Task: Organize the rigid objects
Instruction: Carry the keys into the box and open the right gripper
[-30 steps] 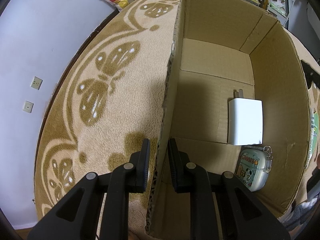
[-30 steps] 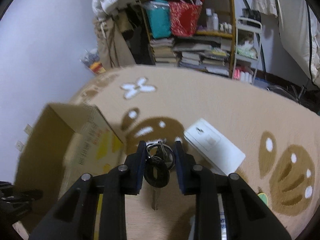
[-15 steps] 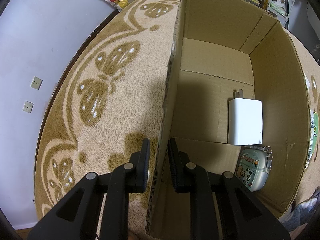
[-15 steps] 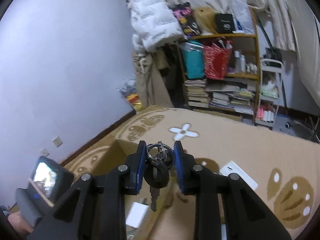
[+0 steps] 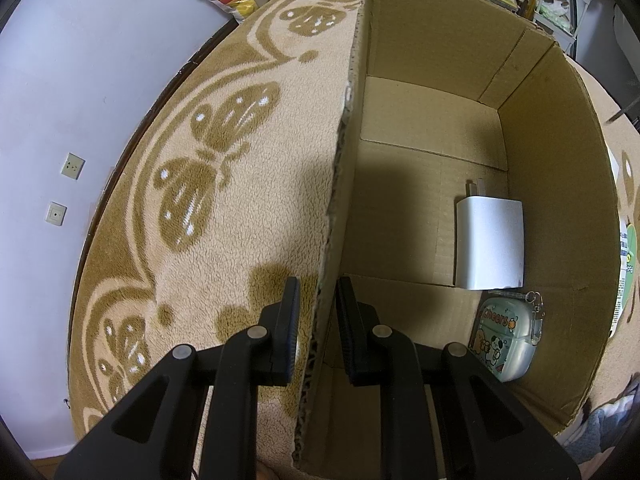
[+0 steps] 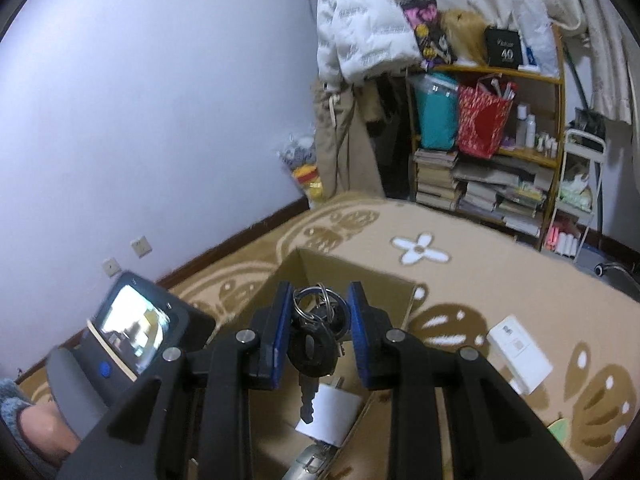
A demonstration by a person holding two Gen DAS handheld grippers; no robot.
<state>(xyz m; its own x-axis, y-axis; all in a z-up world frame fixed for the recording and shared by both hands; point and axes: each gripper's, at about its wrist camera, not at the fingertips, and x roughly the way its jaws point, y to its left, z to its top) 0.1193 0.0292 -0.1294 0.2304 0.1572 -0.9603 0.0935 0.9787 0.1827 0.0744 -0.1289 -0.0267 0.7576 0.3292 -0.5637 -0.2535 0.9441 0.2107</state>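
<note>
Left gripper (image 5: 318, 320) at the bottom middle of the left view, fingers squeezed tight on the near wall of the cardboard box (image 5: 560, 200), one finger outside, one inside. Inside the box, right of the middle: a white charger (image 5: 490, 244) lying flat with its prongs toward the top of the frame. Just below the charger, touching it or nearly so: a small green cartoon case (image 5: 504, 340) with a little chain. Under the box, a tan rug (image 5: 224, 208) with brown butterfly shapes. Right gripper (image 6: 318, 330) at the bottom middle of the right view, fingers narrow and holding a bunch of keys (image 6: 314, 344); rings up top, one key hanging down. Below the keys, the open box with the charger. At right, a white flat box (image 6: 520, 356) on the rug. At lower left, a small lit screen (image 6: 132, 328).
</note>
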